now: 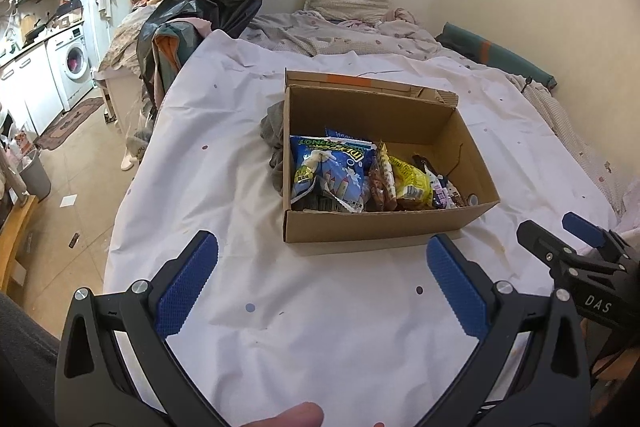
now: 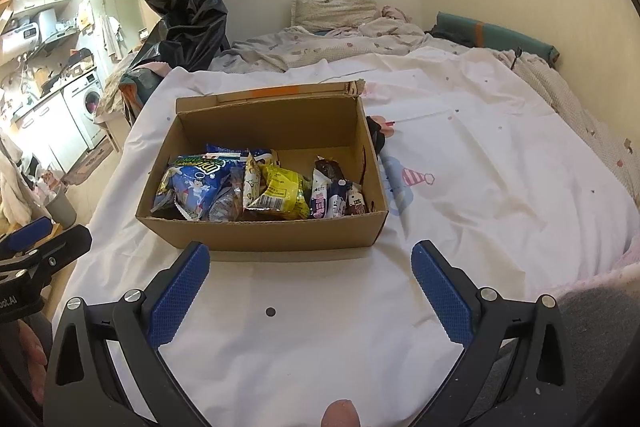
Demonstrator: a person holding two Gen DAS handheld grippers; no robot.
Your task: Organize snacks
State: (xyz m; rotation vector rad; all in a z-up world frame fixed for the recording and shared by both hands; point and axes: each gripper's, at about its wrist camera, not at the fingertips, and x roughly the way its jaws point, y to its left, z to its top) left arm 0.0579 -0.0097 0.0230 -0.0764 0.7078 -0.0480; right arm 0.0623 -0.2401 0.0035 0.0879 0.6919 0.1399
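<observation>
**Snacks boxed, both grippers wide and empty**

White sheet-covered bed (image 2: 500,187) fills the scene. On it, the open brown cardboard box (image 2: 260,231) holds the snack packets: blue bag (image 2: 196,187) left, yellow packet (image 2: 282,193) centre. Near side, left gripper (image 1: 322,255) and right gripper (image 2: 310,263) hover with jaws spread wide, holding nothing.

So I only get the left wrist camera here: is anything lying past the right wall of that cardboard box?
Observer: Yes. The right wrist view shows a small dark item on the bed, right beside the outside of the cardboard box on that side.
Operator: And the other gripper, is it carrying something?
Observer: No. The right gripper is open with nothing between its fingers, over the white sheet just short of the box.
</observation>
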